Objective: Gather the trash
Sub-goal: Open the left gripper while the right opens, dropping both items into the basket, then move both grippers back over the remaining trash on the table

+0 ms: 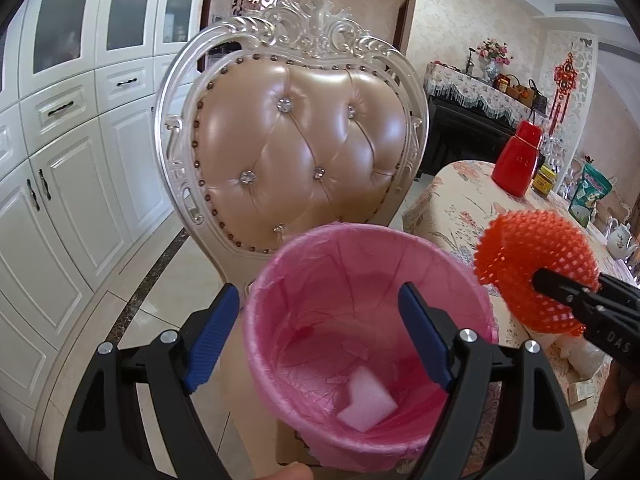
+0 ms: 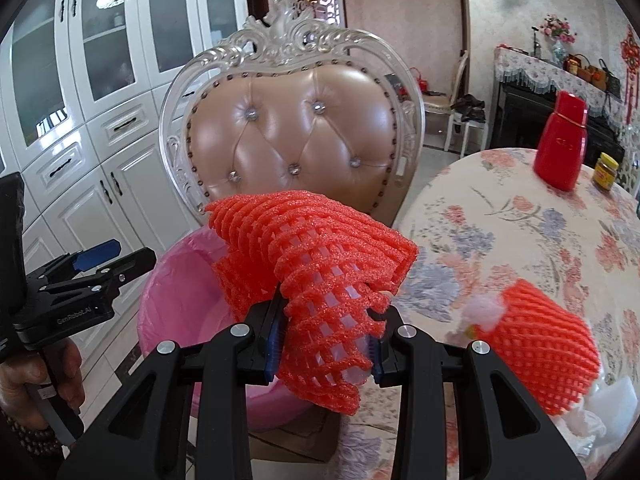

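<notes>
Right tool [image 2: 326, 354] clamps an orange foam net [image 2: 316, 276] above the rim of the pink-lined bin [image 1: 360, 320]. Left tool [image 1: 316, 336] gapes wide, empty, straddling the bin. A second net [image 2: 548, 344] lies on the tabletop [image 2: 520, 220].

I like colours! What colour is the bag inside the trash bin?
Pink. The bin liner shows best in the left wrist view.
</notes>
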The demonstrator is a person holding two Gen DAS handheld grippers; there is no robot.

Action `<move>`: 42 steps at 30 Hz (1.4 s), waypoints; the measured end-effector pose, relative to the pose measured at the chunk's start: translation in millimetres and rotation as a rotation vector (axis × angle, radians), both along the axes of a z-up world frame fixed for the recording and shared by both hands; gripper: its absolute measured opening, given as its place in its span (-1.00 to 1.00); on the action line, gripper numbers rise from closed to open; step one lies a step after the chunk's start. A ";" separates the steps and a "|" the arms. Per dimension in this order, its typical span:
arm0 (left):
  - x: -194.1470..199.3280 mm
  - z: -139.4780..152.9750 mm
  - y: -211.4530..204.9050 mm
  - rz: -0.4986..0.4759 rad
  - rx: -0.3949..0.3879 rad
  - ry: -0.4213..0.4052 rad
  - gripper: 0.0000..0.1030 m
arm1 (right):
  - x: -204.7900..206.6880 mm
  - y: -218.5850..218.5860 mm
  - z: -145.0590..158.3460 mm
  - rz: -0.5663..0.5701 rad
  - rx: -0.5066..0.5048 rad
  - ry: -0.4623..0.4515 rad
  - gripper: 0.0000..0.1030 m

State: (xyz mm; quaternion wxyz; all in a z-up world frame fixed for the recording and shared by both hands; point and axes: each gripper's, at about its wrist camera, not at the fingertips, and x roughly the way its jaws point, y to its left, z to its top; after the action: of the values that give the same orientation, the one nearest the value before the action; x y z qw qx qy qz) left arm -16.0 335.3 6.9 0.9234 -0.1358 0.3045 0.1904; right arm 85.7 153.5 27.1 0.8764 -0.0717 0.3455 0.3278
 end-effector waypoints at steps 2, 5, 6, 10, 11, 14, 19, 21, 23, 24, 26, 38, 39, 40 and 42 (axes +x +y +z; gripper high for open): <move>-5.8 1.6 3.5 0.014 -0.004 -0.007 0.54 | -0.8 7.8 -0.8 0.013 -0.003 0.000 -0.35; -14.6 5.3 8.1 0.033 -0.006 -0.018 0.54 | -1.3 17.0 -2.1 0.026 -0.010 -0.001 -0.33; -17.1 6.6 9.4 0.038 -0.005 -0.021 0.54 | -1.2 20.2 -2.6 0.033 -0.013 -0.002 -0.33; -26.0 11.5 13.4 0.050 -0.001 -0.031 0.54 | -0.4 33.2 -5.2 0.060 -0.021 0.010 -0.29; -27.7 12.8 15.1 0.055 -0.002 -0.035 0.54 | -0.3 35.5 -5.9 0.063 -0.022 0.009 -0.26; -32.9 14.9 17.3 0.064 -0.002 -0.040 0.55 | -1.3 39.6 -7.3 0.064 -0.028 0.003 0.11; -35.6 15.6 18.1 0.067 -0.006 -0.044 0.55 | -0.4 41.7 -9.4 0.070 -0.033 0.012 0.12; -35.0 16.0 17.0 0.064 -0.006 -0.044 0.55 | -0.5 41.6 -8.9 0.070 -0.033 0.011 0.12; -33.8 17.1 16.5 0.059 -0.004 -0.045 0.55 | -0.5 40.6 -8.6 0.068 -0.031 0.011 0.12; -33.0 17.5 15.6 0.056 -0.004 -0.045 0.55 | -0.6 38.8 -8.2 0.064 -0.030 0.010 0.12; -30.9 18.3 12.5 0.049 -0.001 -0.044 0.55 | -0.8 34.4 -6.9 0.056 -0.028 0.007 0.14; -14.2 25.3 -26.4 -0.028 0.007 -0.053 0.60 | -8.1 -24.7 2.4 -0.036 -0.008 -0.026 0.17; -13.3 26.3 -30.9 -0.036 0.008 -0.054 0.61 | -9.4 -33.0 4.0 -0.048 -0.005 -0.030 0.17; -12.0 27.0 -35.3 -0.045 0.008 -0.055 0.61 | -10.1 -37.7 4.9 -0.055 -0.003 -0.033 0.18; -9.7 28.5 -46.0 -0.063 0.009 -0.059 0.61 | -12.8 -53.6 7.9 -0.079 -0.001 -0.044 0.19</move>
State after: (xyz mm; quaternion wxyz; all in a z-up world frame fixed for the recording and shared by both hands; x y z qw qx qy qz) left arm -25.7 289.3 35.4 0.9380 -0.1277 0.2805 0.1587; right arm 72.9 100.0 35.0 0.8960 -0.0656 0.3286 0.2914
